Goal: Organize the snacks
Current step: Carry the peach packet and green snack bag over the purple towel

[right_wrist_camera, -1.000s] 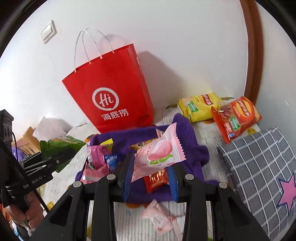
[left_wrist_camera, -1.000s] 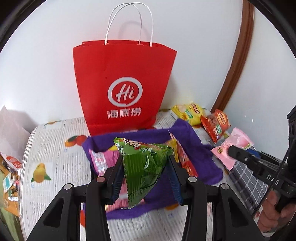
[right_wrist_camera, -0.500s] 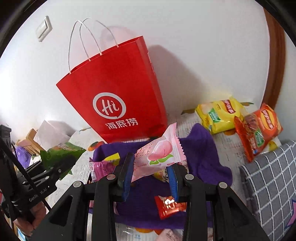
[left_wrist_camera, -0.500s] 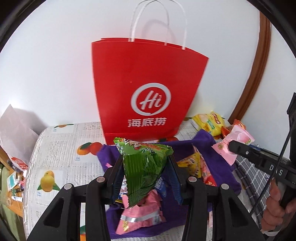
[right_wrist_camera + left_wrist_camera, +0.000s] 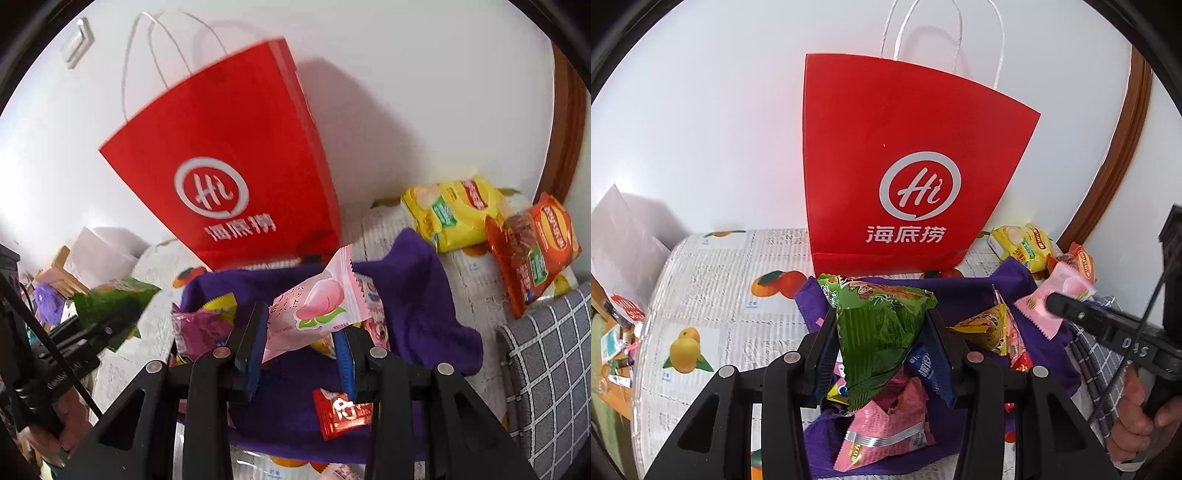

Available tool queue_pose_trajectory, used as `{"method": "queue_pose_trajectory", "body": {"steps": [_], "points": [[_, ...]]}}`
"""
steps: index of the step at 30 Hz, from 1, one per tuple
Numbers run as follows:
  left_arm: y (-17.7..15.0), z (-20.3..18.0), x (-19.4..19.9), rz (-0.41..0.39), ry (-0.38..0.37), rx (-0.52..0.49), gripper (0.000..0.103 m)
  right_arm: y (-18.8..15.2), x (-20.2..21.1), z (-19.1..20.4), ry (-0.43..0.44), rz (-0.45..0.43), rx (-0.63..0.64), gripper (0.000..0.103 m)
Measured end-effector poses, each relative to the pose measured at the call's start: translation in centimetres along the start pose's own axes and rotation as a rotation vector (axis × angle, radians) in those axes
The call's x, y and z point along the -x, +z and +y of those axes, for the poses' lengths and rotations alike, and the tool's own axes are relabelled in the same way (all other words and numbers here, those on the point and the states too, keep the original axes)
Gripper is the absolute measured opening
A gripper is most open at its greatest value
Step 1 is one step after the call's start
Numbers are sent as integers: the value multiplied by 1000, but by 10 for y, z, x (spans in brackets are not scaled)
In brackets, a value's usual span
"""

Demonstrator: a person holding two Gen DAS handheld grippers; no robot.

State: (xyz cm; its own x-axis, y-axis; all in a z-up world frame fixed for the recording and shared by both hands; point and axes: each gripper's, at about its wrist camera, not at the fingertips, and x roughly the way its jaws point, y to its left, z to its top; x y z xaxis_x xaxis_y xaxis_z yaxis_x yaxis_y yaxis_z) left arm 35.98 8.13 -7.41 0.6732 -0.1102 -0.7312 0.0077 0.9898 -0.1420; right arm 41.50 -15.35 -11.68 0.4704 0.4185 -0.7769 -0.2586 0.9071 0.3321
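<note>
My left gripper (image 5: 881,339) is shut on a green snack packet (image 5: 875,332), held above a purple cloth (image 5: 964,295) with several loose snacks on it. My right gripper (image 5: 301,343) is shut on a pink peach-print packet (image 5: 314,306), also above the purple cloth (image 5: 417,295). A red paper bag (image 5: 908,162) with white handles stands upright against the wall just behind the cloth; it also shows in the right wrist view (image 5: 229,177). The right gripper with its pink packet (image 5: 1060,295) shows at the right of the left wrist view. The left gripper with its green packet (image 5: 110,299) shows at the left of the right wrist view.
A yellow chip bag (image 5: 454,214) and an orange chip bag (image 5: 532,251) lie at the back right by the wall. A grey checked cushion (image 5: 546,362) lies at the right. The table has a fruit-print cover (image 5: 701,295). White paper (image 5: 624,229) and clutter sit at the left.
Both grippers have moved up and closer to the red bag, each still holding its packet. The bag looks larger in both views.
</note>
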Motion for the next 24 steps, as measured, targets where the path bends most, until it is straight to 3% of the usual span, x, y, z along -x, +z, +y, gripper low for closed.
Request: {"method": "queue_pose_trajectory", "body": {"steps": [9, 16, 24], "points": [[-5, -8, -5, 20, -4, -1, 43, -6, -19, -1, 40, 116, 27, 35], [-7, -11, -6, 20, 5, -2, 43, -14, -28, 21, 43, 151, 109, 35], [-7, -12, -6, 15, 27, 3, 43, -19, -41, 18, 21, 207, 113, 35]]}}
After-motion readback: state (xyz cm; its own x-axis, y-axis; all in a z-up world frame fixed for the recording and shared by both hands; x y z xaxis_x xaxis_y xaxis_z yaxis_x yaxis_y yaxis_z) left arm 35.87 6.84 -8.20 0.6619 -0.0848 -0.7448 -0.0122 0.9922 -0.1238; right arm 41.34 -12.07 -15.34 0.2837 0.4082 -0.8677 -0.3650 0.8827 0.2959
